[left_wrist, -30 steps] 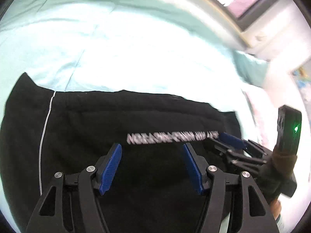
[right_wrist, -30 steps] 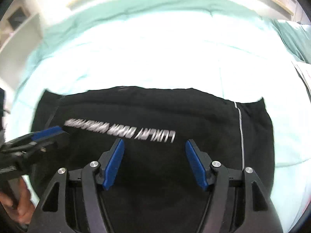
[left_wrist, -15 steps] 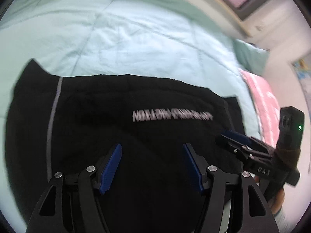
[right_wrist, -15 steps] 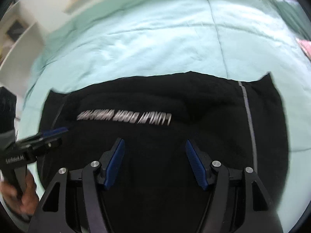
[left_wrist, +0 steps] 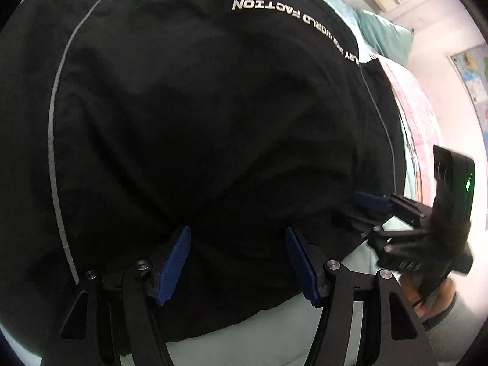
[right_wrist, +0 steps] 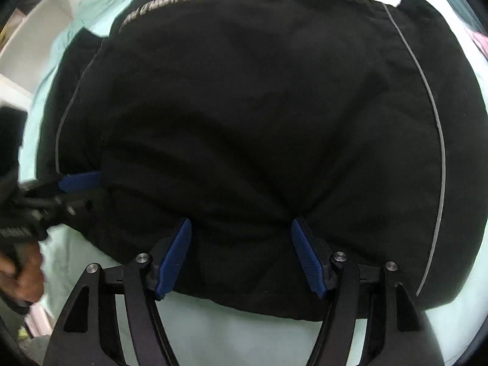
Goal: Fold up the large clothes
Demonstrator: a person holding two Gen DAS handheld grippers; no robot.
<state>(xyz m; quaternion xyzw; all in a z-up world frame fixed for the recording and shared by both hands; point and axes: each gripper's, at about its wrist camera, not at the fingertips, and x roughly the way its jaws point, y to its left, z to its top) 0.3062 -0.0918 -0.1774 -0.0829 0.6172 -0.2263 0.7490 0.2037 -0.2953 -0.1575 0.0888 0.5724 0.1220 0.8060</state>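
A black garment (left_wrist: 213, 106) with grey piping and white lettering lies spread on a mint-green bed cover (left_wrist: 274, 335); it fills most of both views (right_wrist: 259, 106). My left gripper (left_wrist: 238, 244) is open, its blue pads over the garment's near hem. My right gripper (right_wrist: 241, 238) is open too, its pads straddling the near hem. The right gripper also shows at the right of the left wrist view (left_wrist: 372, 210), at the garment's edge. The left gripper shows at the left of the right wrist view (right_wrist: 79, 183).
A mint pillow (left_wrist: 384, 36) and a pink patterned cloth (left_wrist: 418, 116) lie on the right side of the bed. A white shelf unit (right_wrist: 33, 30) stands to the left of the bed. A poster (left_wrist: 472, 73) hangs on the wall.
Both grippers have come down and forward close to the garment, which now fills the views. Their pads now sit at the near hem. Both stay open.
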